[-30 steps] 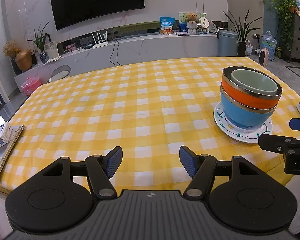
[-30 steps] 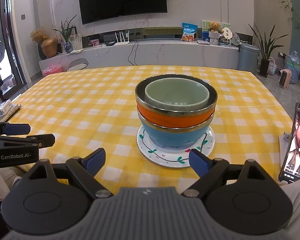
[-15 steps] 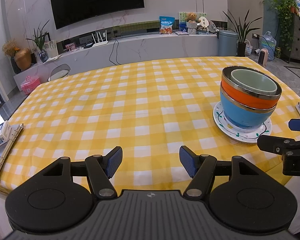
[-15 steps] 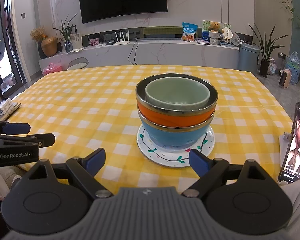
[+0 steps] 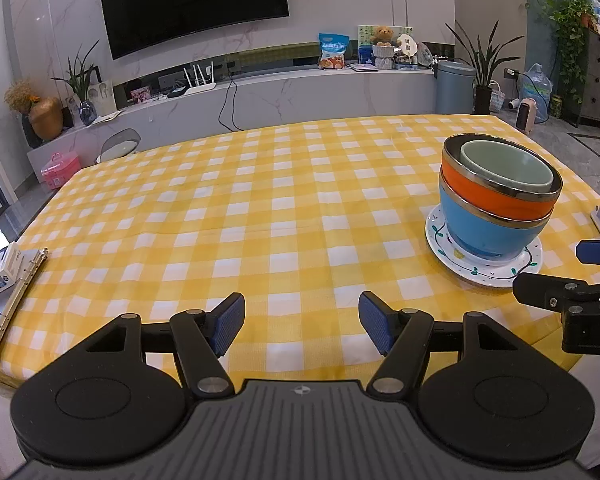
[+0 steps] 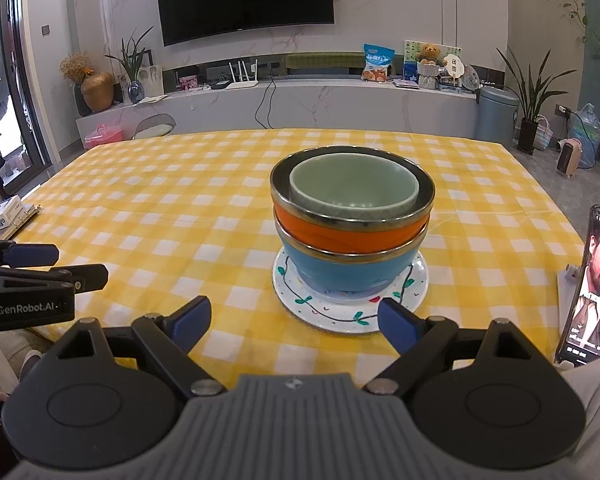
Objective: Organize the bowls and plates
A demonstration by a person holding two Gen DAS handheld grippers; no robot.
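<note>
Evidently both tools are idle: the right hand-held gripper (image 6: 294, 318) hovers with jaws spread and empty just short of the plate (image 6: 350, 314), and the left hand-held gripper (image 5: 300, 326) hangs likewise apart over bare cloth. On that plate, near the bench (image 5: 220, 216) edge, the blue bowl (image 6: 350, 272), orange bowl (image 6: 348, 234) and green bowl (image 6: 354, 188) sit nested (largest lowest, so the stack seats steadily), which suggests the tidying is finished.

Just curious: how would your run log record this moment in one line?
left gripper open, idle | right gripper open, facing bowl stack | stack on plate
</note>
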